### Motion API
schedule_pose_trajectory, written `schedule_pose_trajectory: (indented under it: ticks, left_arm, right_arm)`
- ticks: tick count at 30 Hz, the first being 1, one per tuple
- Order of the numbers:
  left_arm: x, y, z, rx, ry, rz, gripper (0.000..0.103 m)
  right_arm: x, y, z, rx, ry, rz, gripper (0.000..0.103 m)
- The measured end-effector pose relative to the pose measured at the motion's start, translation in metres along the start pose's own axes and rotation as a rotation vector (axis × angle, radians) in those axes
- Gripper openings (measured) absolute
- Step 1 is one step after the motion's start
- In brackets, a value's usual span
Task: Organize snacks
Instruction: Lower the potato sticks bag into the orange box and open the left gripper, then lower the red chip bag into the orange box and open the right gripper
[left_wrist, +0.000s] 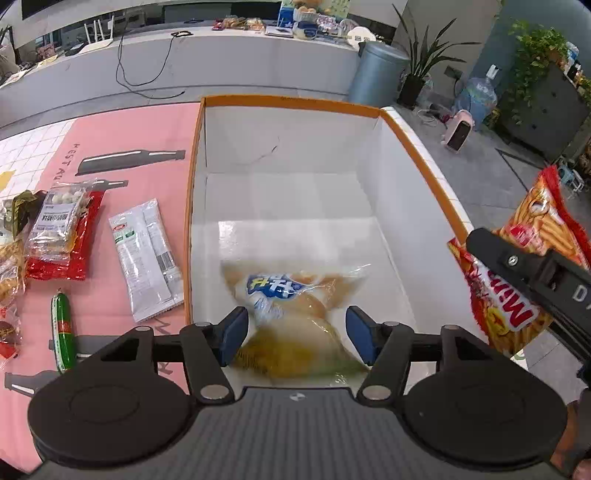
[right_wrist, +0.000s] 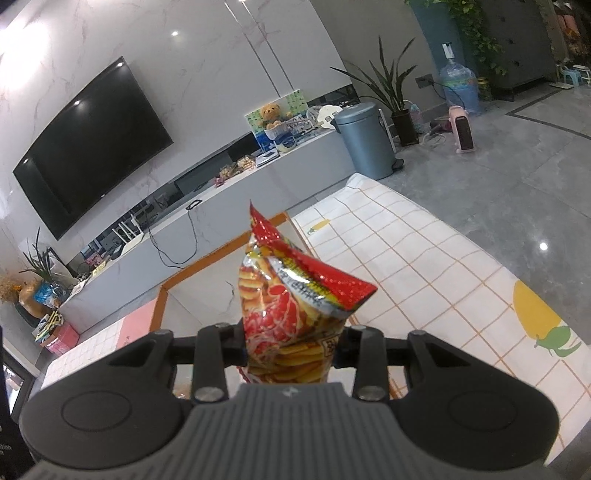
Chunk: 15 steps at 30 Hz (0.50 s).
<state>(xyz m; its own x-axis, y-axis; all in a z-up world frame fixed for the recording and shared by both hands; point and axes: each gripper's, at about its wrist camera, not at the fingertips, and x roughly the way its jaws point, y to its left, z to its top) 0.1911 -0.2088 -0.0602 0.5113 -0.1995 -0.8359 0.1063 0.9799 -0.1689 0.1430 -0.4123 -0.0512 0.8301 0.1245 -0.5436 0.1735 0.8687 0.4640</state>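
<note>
A white box with an orange rim (left_wrist: 195, 155) stands on the table. Inside it, a clear bag of yellow pastries with a blue label (left_wrist: 291, 314) appears blurred just below my left gripper (left_wrist: 297, 334), which is open above the box with blue pads apart and not touching the bag. My right gripper (right_wrist: 291, 347) is shut on a red and orange snack bag (right_wrist: 291, 295) and holds it upright in the air beside the box's right side; that bag also shows in the left wrist view (left_wrist: 517, 280). The box rim (right_wrist: 221, 254) is behind the bag.
Left of the box on the pink mat (left_wrist: 122, 122) lie a white sachet pack (left_wrist: 146, 258), a green sausage (left_wrist: 62, 332), a clear bag on a red packet (left_wrist: 61, 229) and more snacks at the edge. A checked cloth (right_wrist: 424, 258) covers the table's right side.
</note>
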Motion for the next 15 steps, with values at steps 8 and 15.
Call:
schedule_pose_trajectory:
  ticks: [8,15]
  left_arm:
    - [-0.008,-0.003,-0.004,0.013,0.007,-0.001,0.084]
    - [-0.033,0.007,-0.005,0.026,-0.014,-0.028,0.084]
  right_arm:
    - [0.003,-0.001,-0.004,-0.001,0.033,0.005,0.035]
    - [0.002,0.006,-0.006,-0.026,0.027,0.036,0.035]
